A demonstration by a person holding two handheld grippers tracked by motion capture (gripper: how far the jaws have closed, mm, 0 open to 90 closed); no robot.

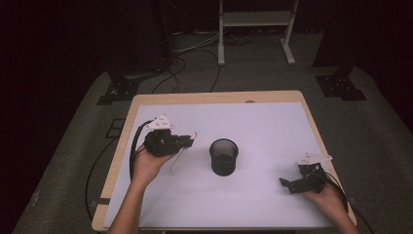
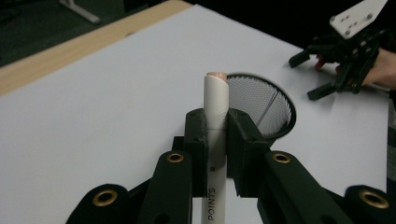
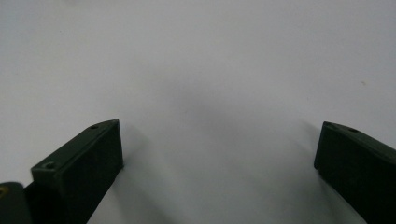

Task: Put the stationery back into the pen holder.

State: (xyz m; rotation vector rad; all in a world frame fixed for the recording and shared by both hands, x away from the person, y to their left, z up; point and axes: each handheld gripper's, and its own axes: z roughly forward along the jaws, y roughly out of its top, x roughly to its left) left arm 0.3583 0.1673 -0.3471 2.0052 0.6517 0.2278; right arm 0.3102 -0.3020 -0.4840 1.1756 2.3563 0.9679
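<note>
Left tongs [image 2: 215, 140] clenched on a white pen [image 2: 215, 154]; your left hand [image 1: 146, 163] holds them just left of the black mesh cup [image 1: 224, 156]. Pen runs slantwise through the jaws, its pinkish tip sticking up past them in the left gripper view, its lower end reaching down toward the white sheet [image 1: 253, 126] left of the cup. Printed lettering on the barrel reads "POINTS". Seen from above, the pen is near the cup but apart from it, not inside.

Right tongs [image 1: 287, 184] released: jaws spread wide over bare white sheet in the right gripper view, nothing between them. Your right hand [image 1: 328, 197] keeps them well right of the cup and nearer you, close to the worktop [image 1: 214, 97] edge.

Cup stands upright, about the middle of the sheet, open mouth up.
</note>
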